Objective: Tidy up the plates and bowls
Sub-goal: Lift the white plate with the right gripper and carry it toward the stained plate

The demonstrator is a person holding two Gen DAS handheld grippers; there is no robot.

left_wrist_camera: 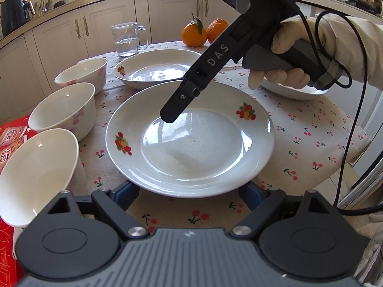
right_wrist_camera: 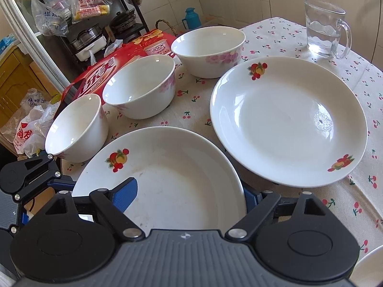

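A white fruit-print plate lies on the cherry tablecloth, just beyond my left gripper, whose blue fingers stand wide apart under its near rim. My right gripper hangs over the same plate, one blue finger above it and the other beyond its rim; in the left wrist view its black finger points down at the plate's centre. A second plate lies behind. Three white bowls stand in a row on the left. A third dish lies behind the gloved hand.
A glass mug of water and two oranges stand at the table's far side. A red box lies off the left edge by the bowls. The table edge drops away on the right.
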